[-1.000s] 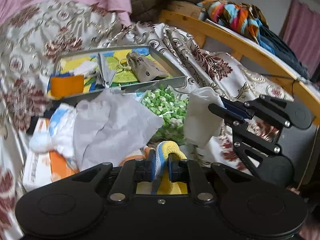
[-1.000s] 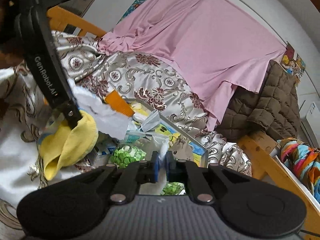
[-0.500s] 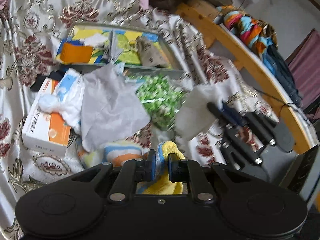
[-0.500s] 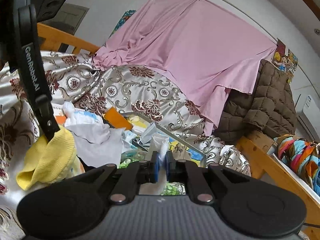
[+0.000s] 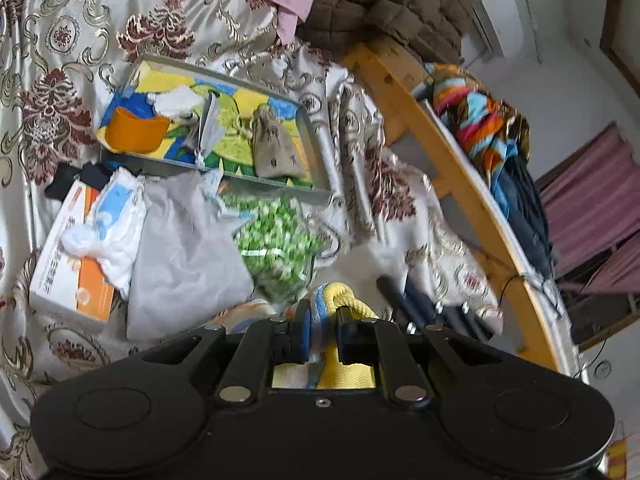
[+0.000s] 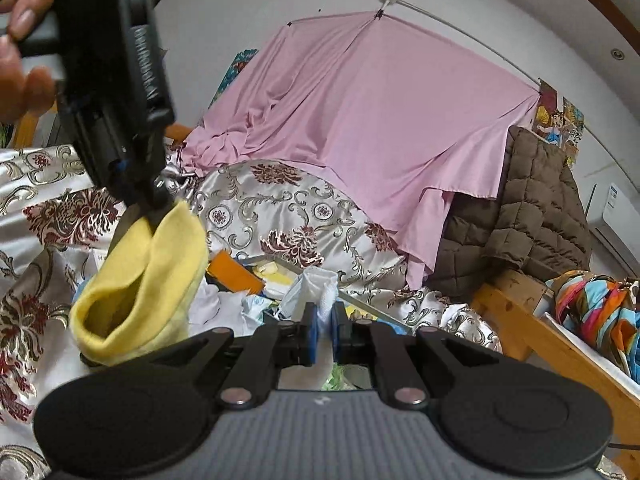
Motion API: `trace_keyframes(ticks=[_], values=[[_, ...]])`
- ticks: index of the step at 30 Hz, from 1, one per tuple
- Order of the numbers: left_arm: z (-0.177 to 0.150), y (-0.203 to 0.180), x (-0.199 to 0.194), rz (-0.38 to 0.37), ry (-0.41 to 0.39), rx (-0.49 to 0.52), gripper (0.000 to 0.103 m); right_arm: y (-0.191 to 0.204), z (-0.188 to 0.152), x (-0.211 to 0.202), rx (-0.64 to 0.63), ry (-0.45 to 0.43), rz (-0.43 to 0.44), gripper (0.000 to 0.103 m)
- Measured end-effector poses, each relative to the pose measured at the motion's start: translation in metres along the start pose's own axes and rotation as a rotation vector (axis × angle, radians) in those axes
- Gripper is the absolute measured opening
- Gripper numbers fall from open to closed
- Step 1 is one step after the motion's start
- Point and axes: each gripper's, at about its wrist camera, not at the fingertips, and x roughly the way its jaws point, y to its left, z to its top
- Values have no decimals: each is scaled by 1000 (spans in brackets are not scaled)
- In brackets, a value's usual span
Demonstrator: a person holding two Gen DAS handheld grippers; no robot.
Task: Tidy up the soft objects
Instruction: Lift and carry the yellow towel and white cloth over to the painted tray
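Left hand-held gripper (image 5: pixel 322 330) pinches the yellow sock (image 6: pixel 140 280) by its cuff, right hand-held gripper (image 6: pixel 323 330) clamps a white cloth (image 6: pixel 316 286); thin holds, either could slip onto the bed (image 5: pixel 60 40).

Yellow sock (image 6: pixel 136 284), pink sheet (image 6: pixel 380 120), green-white bag (image 5: pixel 276 244)

My left gripper (image 5: pixel 323 322) points downward with its jaws pinched on a bunched yellow sock (image 5: pixel 340 300), which hangs from the fingertips in the right wrist view. My left hand (image 6: pixel 18 46) wraps the handle at that view's top left corner. My right gripper (image 6: pixel 323 330) points nearly level, jaws clamped on a white cloth (image 6: pixel 320 286).
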Motion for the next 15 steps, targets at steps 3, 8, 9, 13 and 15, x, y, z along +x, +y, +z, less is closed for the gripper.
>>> trace_keyframes(ticks=[3, 8, 9, 13, 15], values=[[13, -3, -2, -13, -16, -11, 13, -3, 2, 2, 9, -5, -4, 8], [35, -7, -3, -30, -52, -14, 13, -10, 9, 6, 34, -15, -1, 8], [41, -6, -2, -38, -60, -21, 13, -11, 11, 8, 29, -19, -1, 8], [63, -2, 6, -64, -92, -64, 13, -21, 22, 17, 30, -29, 10, 8], [78, 1, 12, -68, -111, -94, 13, -30, 27, 27, 24, -27, 14, 8]])
